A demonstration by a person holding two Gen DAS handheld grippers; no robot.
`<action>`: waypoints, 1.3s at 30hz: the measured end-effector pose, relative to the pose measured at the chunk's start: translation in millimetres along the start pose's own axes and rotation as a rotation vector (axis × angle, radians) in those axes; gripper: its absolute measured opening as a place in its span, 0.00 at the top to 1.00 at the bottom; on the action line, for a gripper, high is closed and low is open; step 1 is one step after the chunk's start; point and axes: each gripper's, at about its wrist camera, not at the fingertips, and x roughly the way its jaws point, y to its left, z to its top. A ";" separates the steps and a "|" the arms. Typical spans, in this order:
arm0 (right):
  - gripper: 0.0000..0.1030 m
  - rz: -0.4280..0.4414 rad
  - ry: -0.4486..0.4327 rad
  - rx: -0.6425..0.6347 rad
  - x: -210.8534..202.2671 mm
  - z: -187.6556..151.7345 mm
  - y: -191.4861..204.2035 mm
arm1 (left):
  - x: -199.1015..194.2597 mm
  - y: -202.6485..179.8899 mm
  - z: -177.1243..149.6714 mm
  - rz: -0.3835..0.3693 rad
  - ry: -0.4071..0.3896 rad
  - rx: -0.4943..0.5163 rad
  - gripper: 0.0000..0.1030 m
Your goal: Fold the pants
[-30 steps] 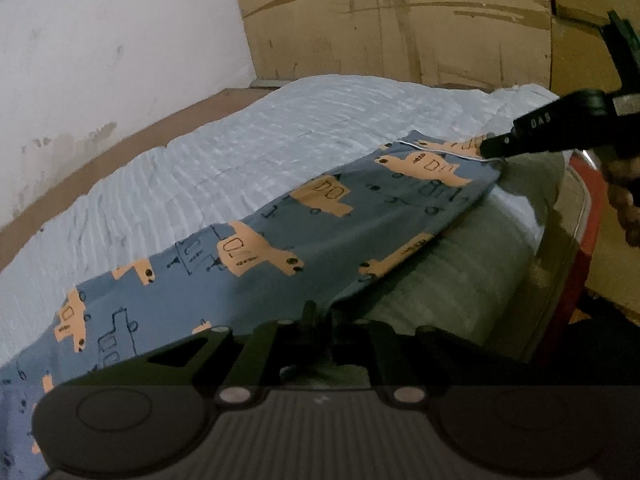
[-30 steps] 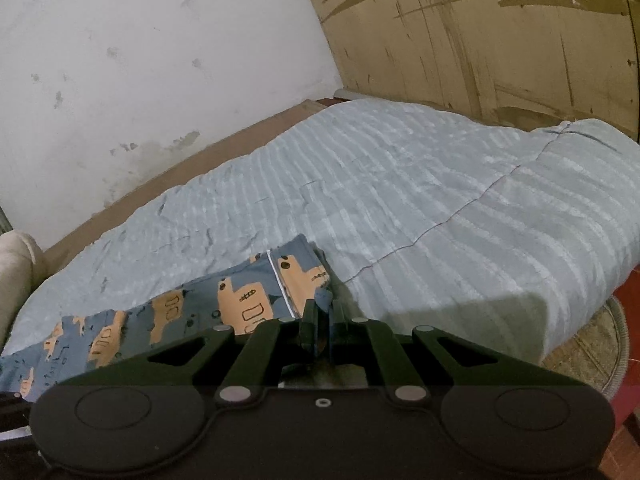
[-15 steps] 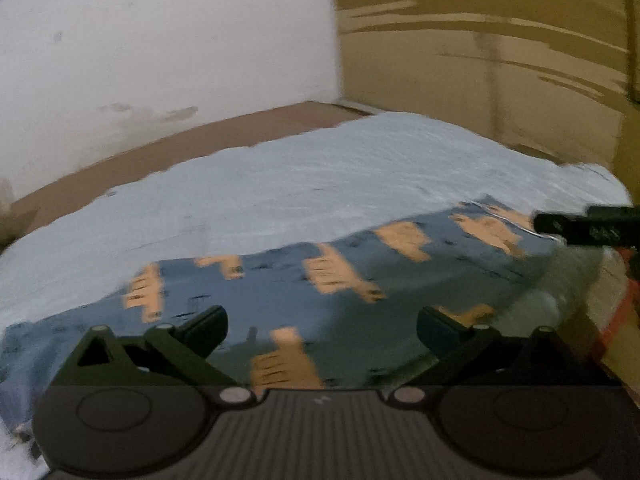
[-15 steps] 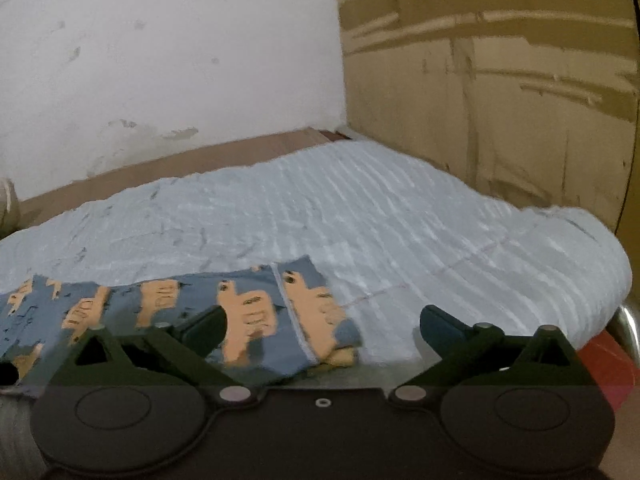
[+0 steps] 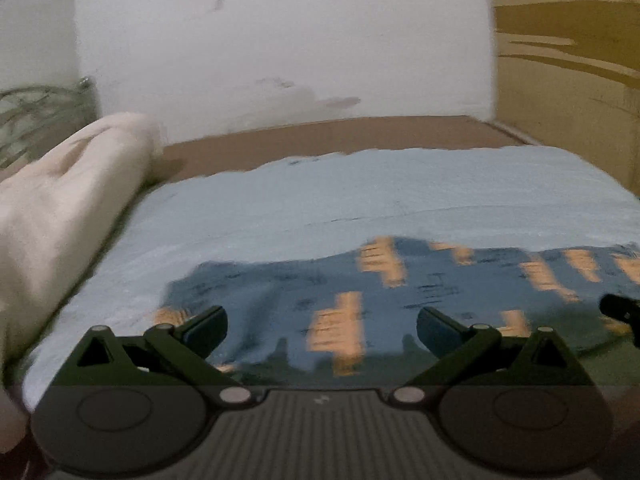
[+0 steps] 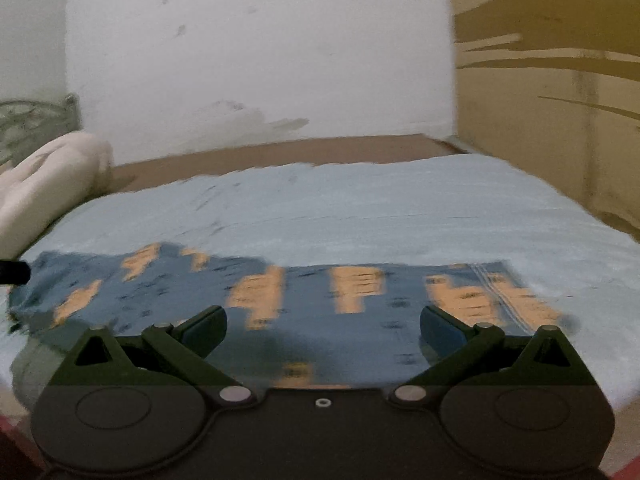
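The blue pants with orange prints (image 5: 400,292) lie flat as a long strip along the near edge of the light blue bed cover (image 5: 360,188). They also show in the right wrist view (image 6: 304,300). My left gripper (image 5: 322,326) is open and empty, just in front of the pants' left part. My right gripper (image 6: 324,326) is open and empty, in front of the pants' right part near the hem (image 6: 496,288). The tip of the right gripper shows at the right edge of the left wrist view (image 5: 620,308). Both views are blurred.
A cream pillow (image 5: 60,208) lies at the left end of the bed, also seen in the right wrist view (image 6: 44,188). A white wall (image 5: 280,40) stands behind the bed and a wooden panel (image 6: 552,100) at the right. A brown bed frame edge (image 5: 320,136) runs along the wall.
Both grippers have opened and let go of the pants, which now lie flat. Both views have swung to face the wall.
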 end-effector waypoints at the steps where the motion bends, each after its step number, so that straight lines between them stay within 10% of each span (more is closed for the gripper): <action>1: 0.01 0.020 0.008 -0.012 4.1 0.4 10.2 | 3.6 13.6 -2.1 0.019 0.007 -0.021 0.01; 8: 0.01 0.130 0.058 -0.100 32.8 3.6 84.4 | 39.2 106.6 -18.3 0.097 0.029 -0.179 0.00; 20: 0.01 0.190 0.105 -0.158 65.4 2.2 142.4 | 98.3 194.6 -38.3 -0.140 0.085 -0.552 0.03; 31: 0.01 0.193 0.137 -0.173 71.6 -8.4 145.4 | 111.6 197.0 -47.1 -0.137 0.148 -0.655 0.81; 39: 0.01 0.192 0.132 -0.173 68.9 -9.1 145.0 | 67.6 182.5 -22.2 -0.034 0.018 -0.551 0.85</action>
